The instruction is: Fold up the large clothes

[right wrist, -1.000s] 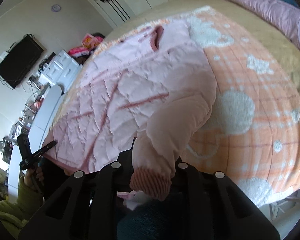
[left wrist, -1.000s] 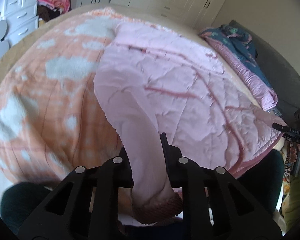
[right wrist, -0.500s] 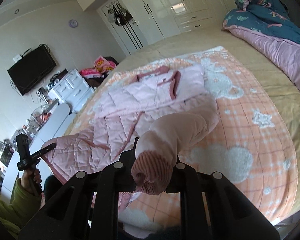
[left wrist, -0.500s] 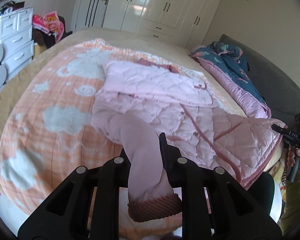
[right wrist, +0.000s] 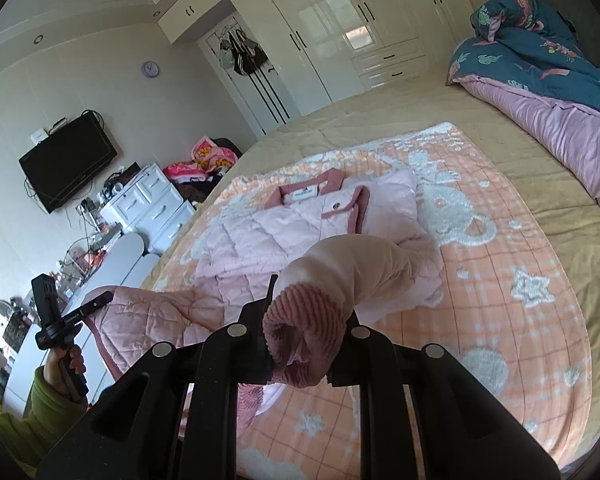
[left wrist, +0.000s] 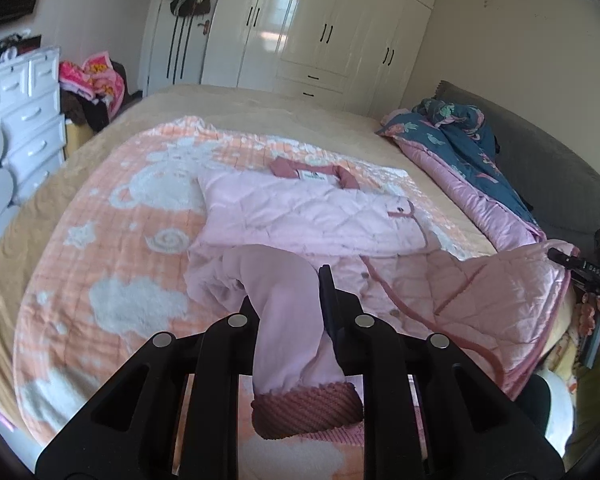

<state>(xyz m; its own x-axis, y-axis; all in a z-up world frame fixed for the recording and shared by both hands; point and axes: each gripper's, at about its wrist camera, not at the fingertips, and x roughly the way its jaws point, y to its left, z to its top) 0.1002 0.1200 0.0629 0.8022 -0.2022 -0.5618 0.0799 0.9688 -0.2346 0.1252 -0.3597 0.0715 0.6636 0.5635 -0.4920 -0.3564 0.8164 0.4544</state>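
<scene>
A pale pink quilted jacket (left wrist: 308,216) lies on the orange blanket, collar (left wrist: 296,168) at the far side. My left gripper (left wrist: 288,292) is shut on one sleeve (left wrist: 284,312), whose dark pink ribbed cuff (left wrist: 308,408) hangs toward the camera. My right gripper (right wrist: 312,308) is shut on the other sleeve (right wrist: 364,264) just behind its ribbed cuff (right wrist: 304,332). The jacket's lower part (left wrist: 496,296) is lifted off the bed and stretched between both grippers. In each view the other gripper shows at the hem corner: the right one (left wrist: 580,270), the left one (right wrist: 88,308).
The orange blanket (left wrist: 112,264) covers a wide beige bed (right wrist: 400,108). A blue and pink duvet (left wrist: 468,160) lies rolled along the bed's right side. White drawers (left wrist: 24,120) stand left of it and wardrobes (left wrist: 324,36) behind. A hand in a green sleeve (right wrist: 48,392) holds the left gripper.
Both grippers have risen with their sleeves, and the jacket's lower part has come up off the bed with them. The views now look more level across the bed.
</scene>
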